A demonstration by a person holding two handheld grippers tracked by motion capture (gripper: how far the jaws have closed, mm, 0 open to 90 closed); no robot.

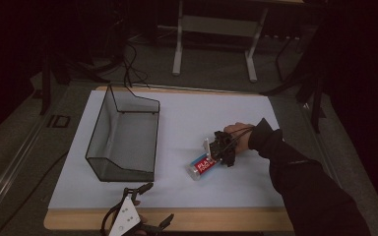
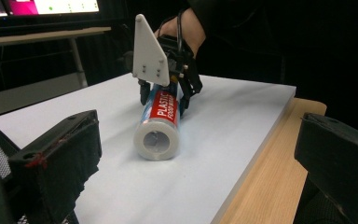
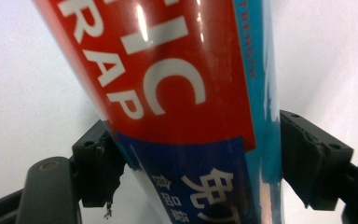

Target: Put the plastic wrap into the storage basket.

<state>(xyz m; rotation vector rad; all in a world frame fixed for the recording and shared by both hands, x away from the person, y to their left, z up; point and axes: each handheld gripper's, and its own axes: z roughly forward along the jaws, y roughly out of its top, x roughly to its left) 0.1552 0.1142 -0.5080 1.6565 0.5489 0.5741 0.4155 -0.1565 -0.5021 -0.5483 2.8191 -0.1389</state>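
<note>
Now roll [image 3: 177,93] between right fingers [image 3: 98,163]

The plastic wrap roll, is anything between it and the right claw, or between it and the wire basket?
Nothing visible. The right claw already straddles the plastic wrap roll, one jaw on each side. The white tabletop between the roll and the wire basket is bare.

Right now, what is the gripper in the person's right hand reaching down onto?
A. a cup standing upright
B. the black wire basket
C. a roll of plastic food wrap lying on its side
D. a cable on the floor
C: the right gripper straddles the roll of plastic wrap, which lies on its side on the white table, one jaw on each side of it in the right gripper view.
</note>
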